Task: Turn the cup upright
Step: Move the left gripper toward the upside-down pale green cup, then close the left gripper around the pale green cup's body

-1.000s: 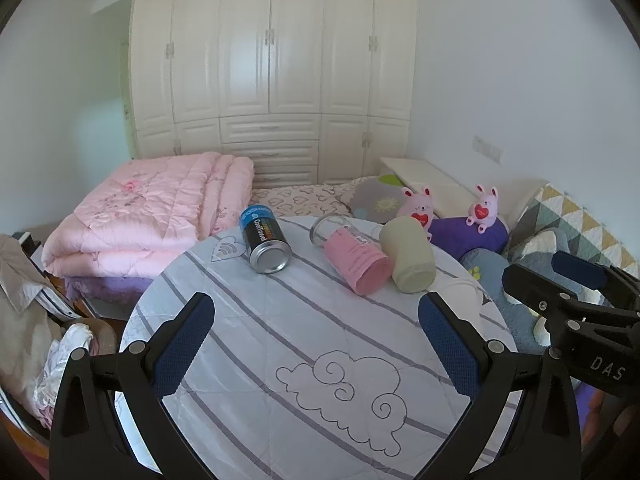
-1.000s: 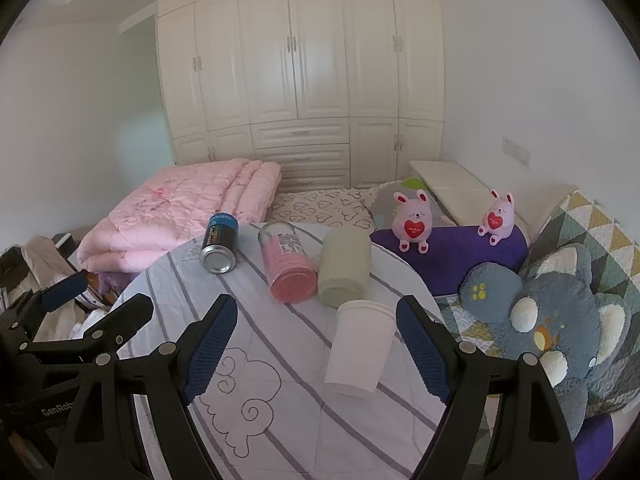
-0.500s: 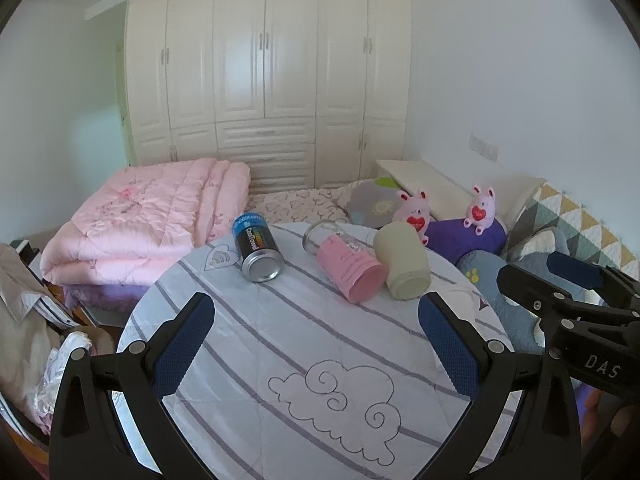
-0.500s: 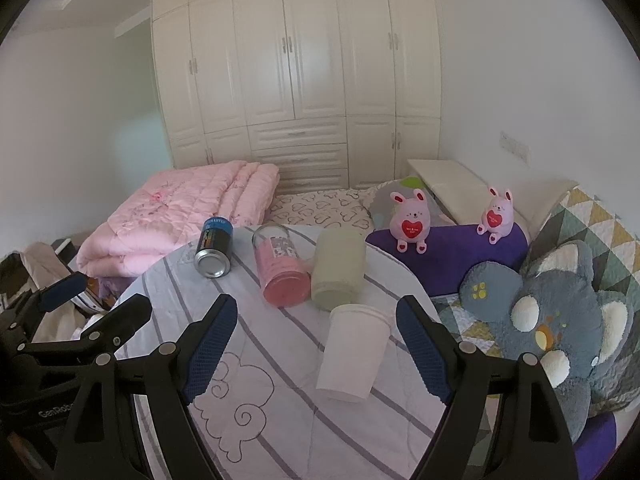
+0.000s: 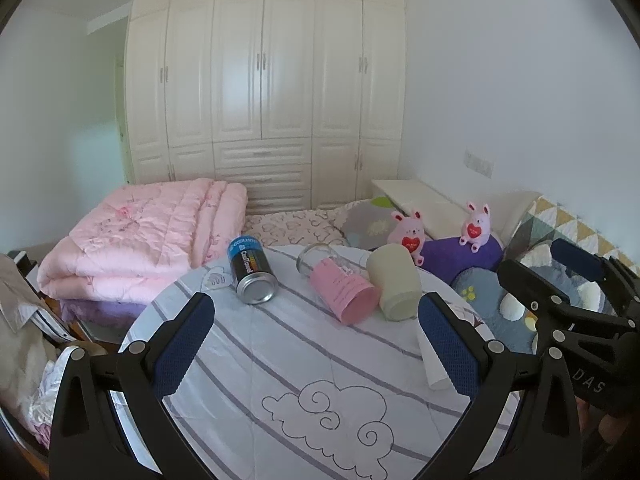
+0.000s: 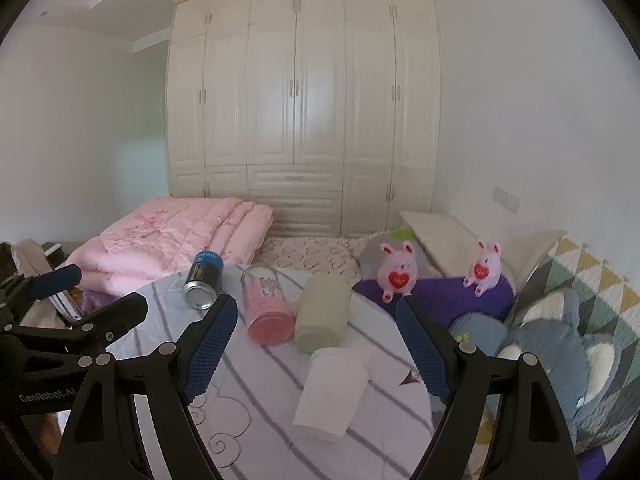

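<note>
Several containers lie on their sides on the round table [image 5: 320, 364] with a striped cloud-print cloth. A blue can [image 5: 251, 276] lies at the left, then a pink-sleeved glass cup [image 5: 340, 290], then a cream cup [image 5: 396, 282]. A white paper cup [image 6: 334, 390] lies nearest, directly ahead between the right gripper's fingers; only its edge [image 5: 432, 360] shows in the left wrist view. My left gripper [image 5: 316, 348] is open and empty above the near side of the table. My right gripper [image 6: 316, 346] is open and empty, a little short of the white cup.
A folded pink quilt [image 5: 140, 236] lies on the bed behind the table. Two pink plush bunnies [image 5: 408, 234] sit on a purple cushion at the right, with a grey plush toy [image 6: 568, 344] beside the table. Clothes [image 5: 20, 320] are piled at the left. White wardrobes [image 5: 264, 80] fill the back wall.
Both grippers have tilted up and drawn back a little, so the table and cups sit lower in both views. The cups and can have not moved. Both grippers stay open.
</note>
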`<state>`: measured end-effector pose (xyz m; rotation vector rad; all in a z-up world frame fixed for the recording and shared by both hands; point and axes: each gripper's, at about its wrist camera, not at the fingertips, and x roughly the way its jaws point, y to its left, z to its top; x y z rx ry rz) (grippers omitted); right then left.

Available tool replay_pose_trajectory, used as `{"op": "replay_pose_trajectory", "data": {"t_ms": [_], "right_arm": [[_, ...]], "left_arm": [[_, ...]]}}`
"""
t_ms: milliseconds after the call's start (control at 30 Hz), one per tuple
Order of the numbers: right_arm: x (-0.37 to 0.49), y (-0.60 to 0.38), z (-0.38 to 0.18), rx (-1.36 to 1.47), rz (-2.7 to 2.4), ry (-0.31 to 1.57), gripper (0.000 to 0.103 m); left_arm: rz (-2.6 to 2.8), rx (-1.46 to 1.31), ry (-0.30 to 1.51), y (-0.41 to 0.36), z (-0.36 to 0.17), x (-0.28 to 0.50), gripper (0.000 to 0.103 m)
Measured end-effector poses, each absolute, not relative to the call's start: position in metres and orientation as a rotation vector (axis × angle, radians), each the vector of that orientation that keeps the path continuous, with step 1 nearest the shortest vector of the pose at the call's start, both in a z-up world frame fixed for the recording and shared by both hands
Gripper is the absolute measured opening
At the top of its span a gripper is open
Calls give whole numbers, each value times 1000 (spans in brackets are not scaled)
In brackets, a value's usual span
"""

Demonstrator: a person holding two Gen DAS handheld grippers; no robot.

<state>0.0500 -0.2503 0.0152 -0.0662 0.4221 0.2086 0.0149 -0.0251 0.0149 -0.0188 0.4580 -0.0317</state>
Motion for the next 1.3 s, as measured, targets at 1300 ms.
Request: {"op": "replay_pose_trajectory", "data": {"t_ms": [1300], "right_arm": [[127,-265,-5,-51,248,496,83]], "left_arm": [[-35,-8,626,-38,2,110,103]]}}
